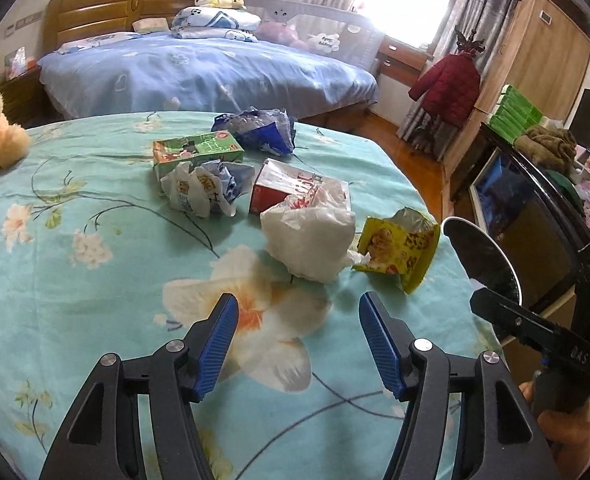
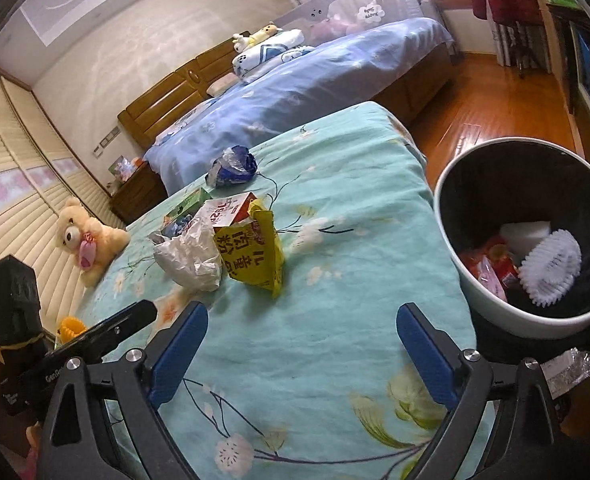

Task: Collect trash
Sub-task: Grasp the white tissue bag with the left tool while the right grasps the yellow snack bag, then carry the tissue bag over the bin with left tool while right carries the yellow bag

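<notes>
Right tool (image 2: 301, 354) wide apart, empty

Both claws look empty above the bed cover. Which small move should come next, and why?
Probably ease the left claw forward and down to the crumpled white plastic bag. Both claws are open and hold nothing, that bag lies nearest, straight ahead of the left one, and the trash bin beside the bed already holds some trash. The right claw could take the yellow packet after.
</notes>
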`<state>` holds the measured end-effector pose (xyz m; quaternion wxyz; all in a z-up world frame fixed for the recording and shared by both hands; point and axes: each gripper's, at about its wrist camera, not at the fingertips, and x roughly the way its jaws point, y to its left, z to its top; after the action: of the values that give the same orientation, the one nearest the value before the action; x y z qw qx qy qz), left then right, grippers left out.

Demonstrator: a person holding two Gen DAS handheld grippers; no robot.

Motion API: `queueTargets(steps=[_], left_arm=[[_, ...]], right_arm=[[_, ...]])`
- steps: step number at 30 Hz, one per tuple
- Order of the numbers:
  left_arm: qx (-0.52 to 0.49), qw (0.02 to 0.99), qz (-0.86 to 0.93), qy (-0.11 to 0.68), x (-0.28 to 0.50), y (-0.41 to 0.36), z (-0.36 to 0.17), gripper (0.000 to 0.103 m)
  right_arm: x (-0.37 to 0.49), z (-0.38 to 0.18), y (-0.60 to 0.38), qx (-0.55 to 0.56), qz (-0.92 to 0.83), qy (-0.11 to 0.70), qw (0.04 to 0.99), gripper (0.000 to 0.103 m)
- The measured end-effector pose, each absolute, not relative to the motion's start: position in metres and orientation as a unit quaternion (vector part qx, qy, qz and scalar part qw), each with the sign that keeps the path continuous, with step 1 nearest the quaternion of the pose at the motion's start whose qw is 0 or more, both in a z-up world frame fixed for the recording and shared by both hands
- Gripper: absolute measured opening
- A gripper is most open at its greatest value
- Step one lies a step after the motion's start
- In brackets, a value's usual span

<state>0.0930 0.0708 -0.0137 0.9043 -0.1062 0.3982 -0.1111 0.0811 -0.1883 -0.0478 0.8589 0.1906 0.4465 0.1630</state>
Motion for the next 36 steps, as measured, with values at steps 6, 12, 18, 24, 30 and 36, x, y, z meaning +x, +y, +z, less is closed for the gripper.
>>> queueTargets(steps=[6,12,18,24,30,36], left_arm=[[-0.095,0.904,-0.111,0.402,0.119,0.061,-0.023,0.063],[-0.091,0.902,-0.108,0.408,0.144,0.06,-0.031,0.035],[-0.096,0.904,-0.116,0.401,0.147,0.069,-0.033,0.016],[-0.096,0.906,-0.112,0.396,0.134,0.083,-0.033,0.015],[-0.097,0.905,-0.114,0.397,0.124,0.085,-0.031,0.015],[-0.09,0.904,-0.135,0.395,0.119,0.072,-0.026,0.015]], right_arm=[[0.089,-0.049,-0.188,0.192,0.164,0.446,0.859,0.096],[0.096,-0.05,-0.182,0.193,0.17,0.445,0.858,0.096],[0.11,-0.057,-0.162,0.182,0.182,0.447,0.857,0.094],[0.126,-0.066,-0.146,0.178,0.193,0.459,0.849,0.077],[0.126,-0.066,-0.139,0.164,0.198,0.464,0.848,0.037],[0.11,-0.058,-0.153,0.157,0.186,0.453,0.858,0.036]])
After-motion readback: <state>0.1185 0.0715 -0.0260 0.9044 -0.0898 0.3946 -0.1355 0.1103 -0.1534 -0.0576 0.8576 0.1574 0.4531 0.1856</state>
